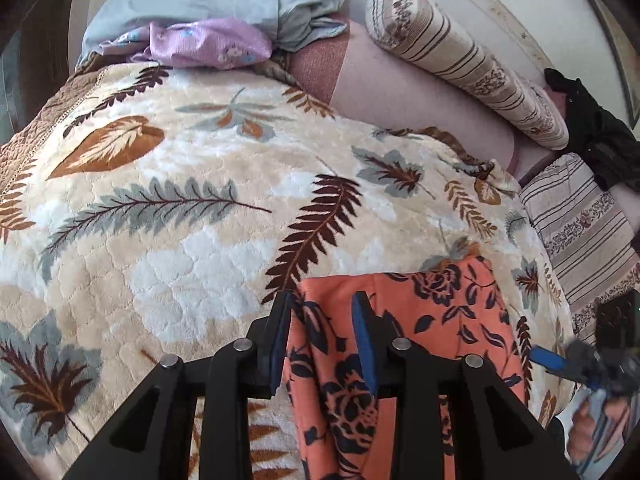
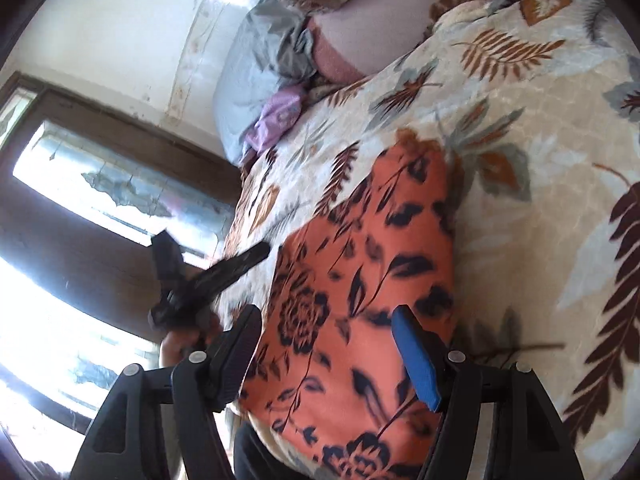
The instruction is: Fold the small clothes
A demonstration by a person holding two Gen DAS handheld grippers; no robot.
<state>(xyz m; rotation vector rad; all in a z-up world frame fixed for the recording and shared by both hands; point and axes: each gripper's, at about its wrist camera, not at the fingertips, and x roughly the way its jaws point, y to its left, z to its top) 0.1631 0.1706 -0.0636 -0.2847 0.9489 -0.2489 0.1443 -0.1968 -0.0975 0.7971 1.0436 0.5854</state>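
Orange floral garment [image 1: 420, 320] near blanket edge [image 1: 560, 360]

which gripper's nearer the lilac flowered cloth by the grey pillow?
Left. The left gripper sits over the orange floral garment's left part, on the lilac cloth's side; the right gripper is at the garment's opposite edge.

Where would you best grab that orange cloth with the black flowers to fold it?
Probably at a far corner of the orange black-flowered garment, coming from above along its edge. It lies flat on the plush leaf-patterned blanket, so only edges and corners offer a pinchable lip. Both the left gripper and right gripper are open above it.
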